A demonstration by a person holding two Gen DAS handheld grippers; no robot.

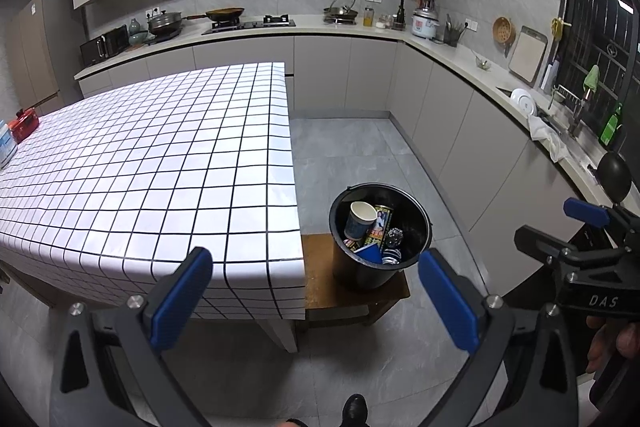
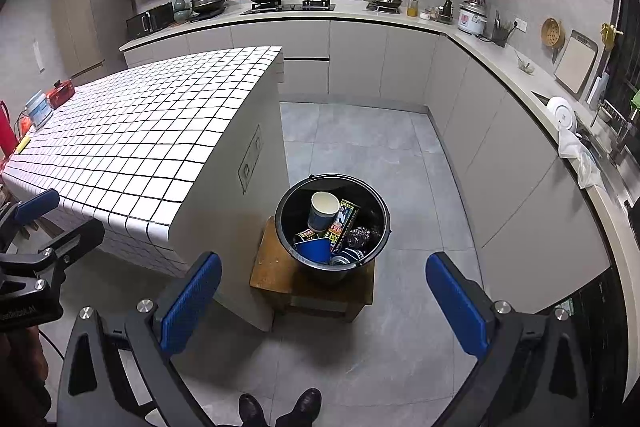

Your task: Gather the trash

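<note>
Trash-filled bucket on stool

Inside the black bucket the trash lay heaped, so the paper cup and the printed packet covered most of the cans beneath, whose labels were too small to read. The bucket hid much of the wooden stool under it, and the checked tabletop ran out of the left wrist view at the left edge. The person showed only as shoe tips cut off by the bottom edge.
</note>
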